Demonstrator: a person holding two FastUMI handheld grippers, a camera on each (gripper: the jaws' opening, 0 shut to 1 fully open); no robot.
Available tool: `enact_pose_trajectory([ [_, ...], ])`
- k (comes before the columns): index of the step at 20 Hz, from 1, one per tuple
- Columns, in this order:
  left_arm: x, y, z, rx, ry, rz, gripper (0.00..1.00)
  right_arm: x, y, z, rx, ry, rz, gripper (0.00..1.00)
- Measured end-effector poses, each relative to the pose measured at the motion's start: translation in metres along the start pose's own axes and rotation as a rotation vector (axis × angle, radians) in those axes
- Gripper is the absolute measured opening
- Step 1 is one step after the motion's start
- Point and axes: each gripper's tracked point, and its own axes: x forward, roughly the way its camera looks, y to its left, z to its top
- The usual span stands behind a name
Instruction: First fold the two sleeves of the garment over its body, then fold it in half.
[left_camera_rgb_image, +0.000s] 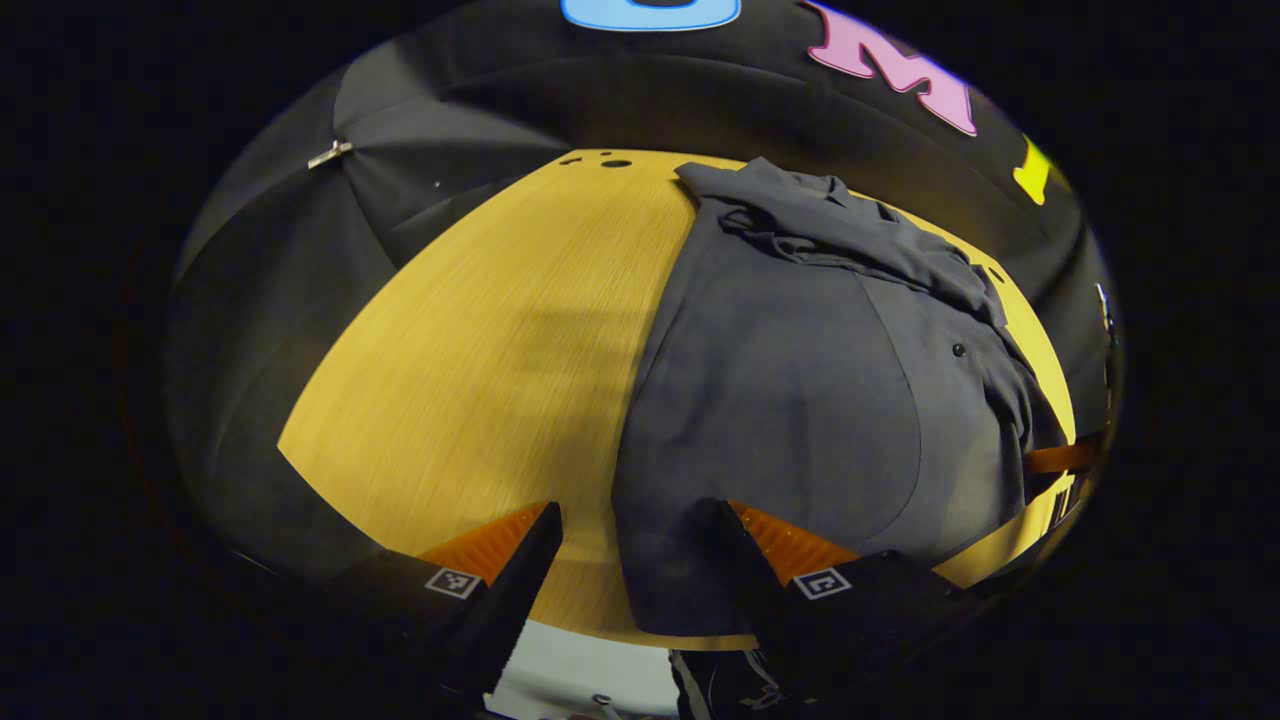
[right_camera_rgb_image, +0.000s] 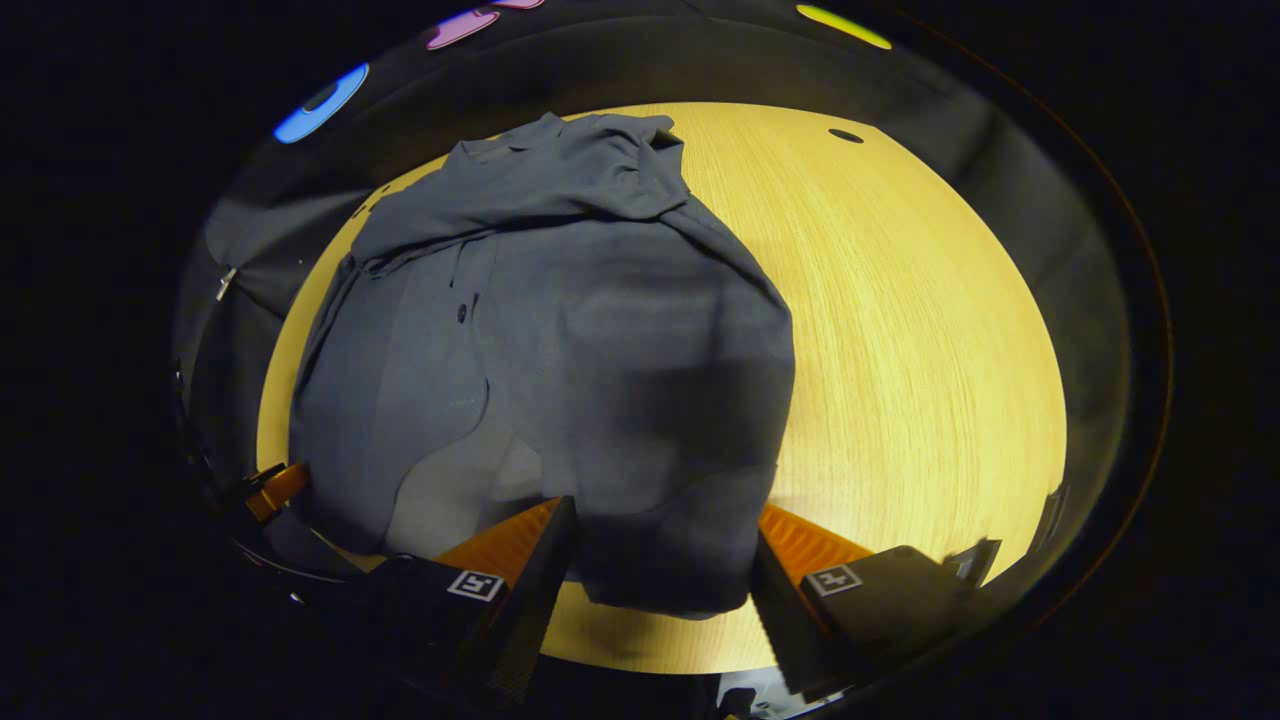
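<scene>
My left gripper hangs above the near edge of the wooden table, jaws apart, nothing between them. The grey garment lies flat ahead, both sleeves folded over its body, collar bunched at the far end.

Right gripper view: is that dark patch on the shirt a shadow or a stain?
Right gripper view: likely a soft shadow on the shirt near the tongs; table bows from fisheye. Left gripper view: similar shading by the tongs.

A staged recording booth: black cloth wall pinned with a clip behind a bare wooden table.
</scene>
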Motion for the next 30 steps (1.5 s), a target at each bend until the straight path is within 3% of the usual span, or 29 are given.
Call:
enact_pose_trajectory([
  [3, 0.0, -0.004, -0.001, 0.047, 0.006, -0.012, 0.94, -0.001, -0.005, 0.001, 0.025, 0.013, -0.017, 0.6],
  [4, 0.0, -0.013, 0.0, 0.058, 0.007, -0.027, 0.87, 0.0, -0.004, 0.001, 0.031, 0.021, -0.015, 0.48],
  [5, 0.002, -0.02, -0.001, 0.076, 0.008, -0.031, 0.81, -0.001, -0.006, 0.001, 0.025, 0.029, -0.026, 0.48],
  [6, 0.002, -0.025, -0.001, 0.089, 0.017, -0.036, 0.73, -0.003, -0.003, 0.0, 0.021, 0.036, -0.013, 0.48],
  [7, 0.004, -0.029, 0.0, 0.095, 0.011, -0.039, 0.6, 0.0, -0.003, 0.002, 0.024, 0.039, -0.02, 0.32],
  [8, 0.004, -0.033, 0.0, 0.094, 0.014, -0.038, 0.37, 0.002, 0.002, 0.001, 0.024, 0.047, -0.001, 0.29],
  [9, 0.005, -0.033, 0.0, 0.092, 0.01, -0.037, 0.37, 0.001, 0.004, 0.002, 0.024, 0.047, -0.005, 0.22],
  [10, 0.005, -0.037, 0.002, 0.087, 0.01, -0.037, 0.24, 0.002, 0.004, 0.0, 0.016, 0.056, -0.001, 0.14],
  [11, 0.003, -0.038, 0.001, 0.084, 0.01, -0.031, 0.22, 0.0, 0.006, 0.003, 0.012, 0.05, 0.013, 0.14],
  [12, 0.003, -0.039, 0.002, 0.084, 0.01, -0.029, 0.08, -0.002, 0.006, 0.0, 0.003, 0.056, 0.028, 0.1],
  [15, 0.003, -0.041, 0.005, 0.077, 0.012, -0.051, 0.06, -0.001, 0.008, 0.001, -0.01, 0.061, 0.061, 0.07],
  [24, -0.024, -0.044, 0.054, -0.104, -0.047, -0.129, 0.05, -0.033, 0.019, 0.05, 0.033, -0.081, 0.109, 0.07],
  [30, -0.039, -0.053, 0.12, -0.081, -0.161, -0.174, 0.05, -0.051, 0.037, 0.107, 0.07, -0.19, 0.164, 0.07],
])
